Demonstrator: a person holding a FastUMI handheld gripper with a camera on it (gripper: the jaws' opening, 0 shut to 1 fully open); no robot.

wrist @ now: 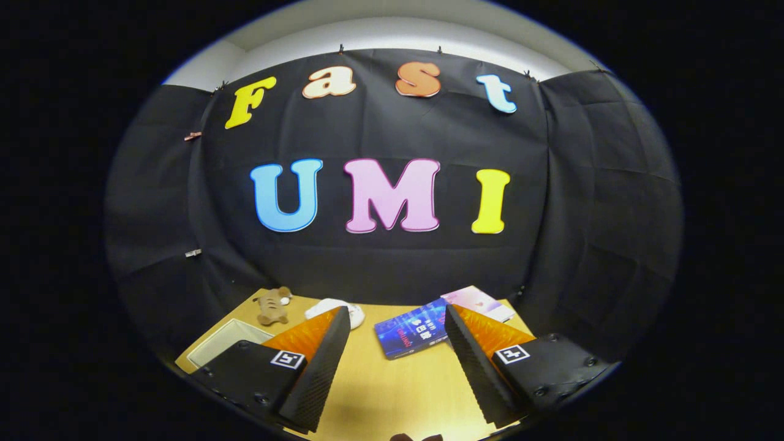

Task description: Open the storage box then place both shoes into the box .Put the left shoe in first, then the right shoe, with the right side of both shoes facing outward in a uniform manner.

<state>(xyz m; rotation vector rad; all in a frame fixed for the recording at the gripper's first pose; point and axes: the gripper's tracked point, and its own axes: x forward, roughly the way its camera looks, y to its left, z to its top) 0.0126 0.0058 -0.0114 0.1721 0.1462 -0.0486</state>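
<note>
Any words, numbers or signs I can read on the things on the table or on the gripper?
On the blue book: cover print, too blurred to read.
On the pink booklet behind it: too small to read.
On the hand-held gripper, fingers open over the table: a square black-and-white marker on each finger, a pattern with no words.
On the plush toy: none.

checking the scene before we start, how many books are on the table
2: a blue book just ahead of the open hand-held gripper, and a pink book beyond it by the wall. The fingers may hide more.
</note>
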